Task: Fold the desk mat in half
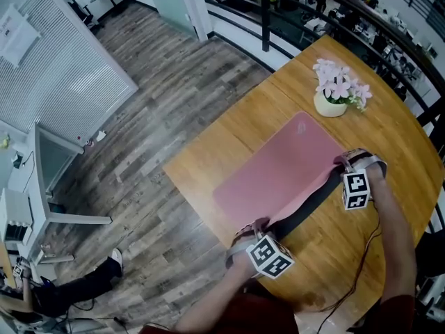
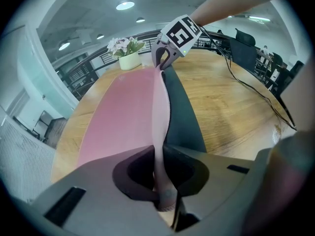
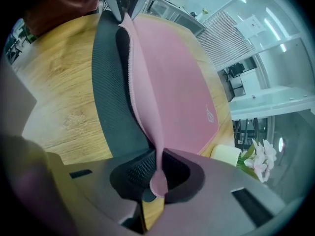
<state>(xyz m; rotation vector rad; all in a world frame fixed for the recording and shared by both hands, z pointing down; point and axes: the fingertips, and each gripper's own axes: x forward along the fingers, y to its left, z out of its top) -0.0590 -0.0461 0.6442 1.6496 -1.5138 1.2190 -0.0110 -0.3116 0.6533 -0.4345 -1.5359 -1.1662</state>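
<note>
**Pink desk mat (image 1: 278, 169) pinched at both near corners**

Head view gives the layout. The mat lies on a wooden table (image 1: 229, 141), w/ the far part flat and pink side up. Its near edge is lifted and turned over, so the dark underside shows as a strip betw. the two grippers. Left gripper (image 1: 259, 226) is at one end of that edge and right gripper (image 1: 345, 161) at the other. A flower pot (image 1: 330, 105) stands beyond the mat's far corner, near it but not touching.

The head view can't show the jaws, but the gripper views do.
- **Left gripper view:** jaws nearly together, clamped on the thin pink edge. The raised fold runs straight from them to the other gripper.
- **Right gripper view:** jaws likewise closed on the mat, w/ a rounded pink corner tip poking out below them. This view also shows the mesh texture of the black underside and a small logo on the pink face.

A cable (image 2: 251, 90) trails over the bare wood beside the mat, clearest in the left gripper view.
</note>
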